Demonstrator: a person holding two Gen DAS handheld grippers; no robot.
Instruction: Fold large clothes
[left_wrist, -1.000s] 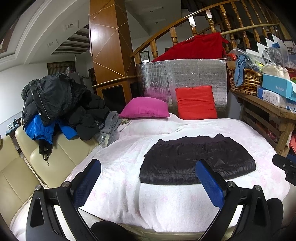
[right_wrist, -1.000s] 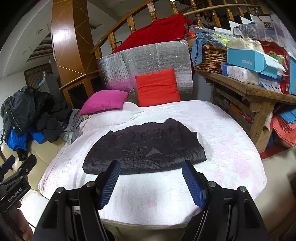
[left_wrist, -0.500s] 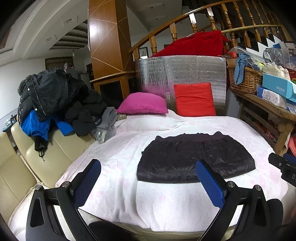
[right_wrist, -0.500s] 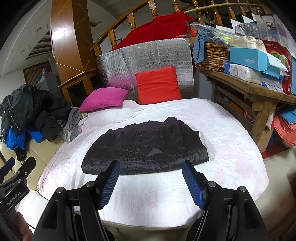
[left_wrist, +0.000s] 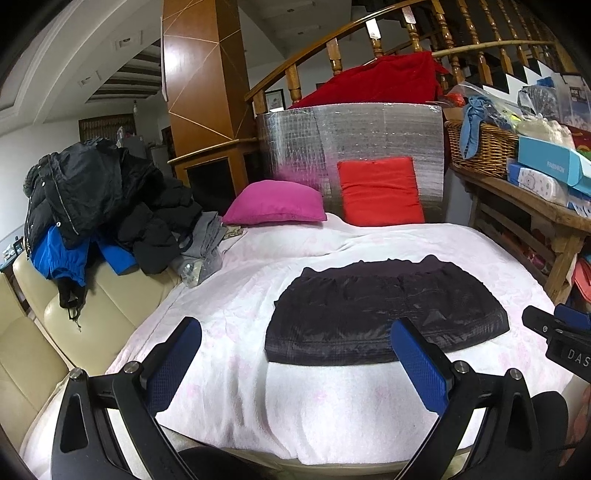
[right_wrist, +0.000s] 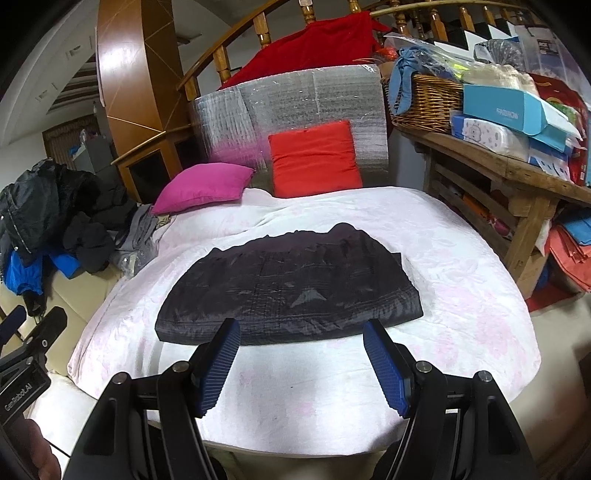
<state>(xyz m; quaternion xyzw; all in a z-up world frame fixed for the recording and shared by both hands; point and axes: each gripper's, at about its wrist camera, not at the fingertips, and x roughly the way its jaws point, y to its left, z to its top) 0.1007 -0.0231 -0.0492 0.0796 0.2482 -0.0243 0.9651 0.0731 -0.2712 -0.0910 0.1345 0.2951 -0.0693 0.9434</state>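
My left gripper (left_wrist: 295, 354) and right gripper (right_wrist: 301, 356) hang spread and empty, just short of the jacket (right_wrist: 288, 288) — folded flat mid-blanket (right_wrist: 461, 266). I could pinch blanket with it — slick fabric, low edge.

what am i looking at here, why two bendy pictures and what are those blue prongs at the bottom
These are two handheld grippers, one in each of a person's hands, not a robot arm. Each carries a wide-angle camera looking forward along its fingers, which is why the room looks bent. One picture is from the left gripper, the other from the right gripper. The blue prongs are padded fingers; both pairs stand open and hold nothing. Each gripper also peeks into the edge of the other's picture. Ahead is a white blanket with a folded dark jacket lying flat on it. Behind sit a pink pillow and a red cushion, with a clothes pile at the left.
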